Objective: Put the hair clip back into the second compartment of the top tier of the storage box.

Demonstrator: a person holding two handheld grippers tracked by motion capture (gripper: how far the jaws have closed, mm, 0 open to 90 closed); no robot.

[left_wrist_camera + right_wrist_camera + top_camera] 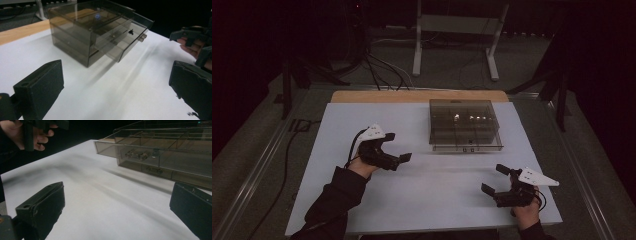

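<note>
A smoked transparent drawer cabinet [464, 125] is seen standing toward the far side of the white surface [432, 185], with its top drawer [130, 151] pulled partly out. The left gripper [399, 148] is held left of the cabinet, fingers spread and empty. The right gripper [495, 179] is held near the front right edge, well apart from the cabinet, fingers likewise spread, nothing gripped.

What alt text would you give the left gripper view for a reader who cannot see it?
A smoky clear plastic drawer box sits on a white table, its top drawer pulled partly out. The left gripper hovers in front with its two black jaws wide apart and nothing between them. At the right edge, the person's other hand holds the right gripper.
</note>
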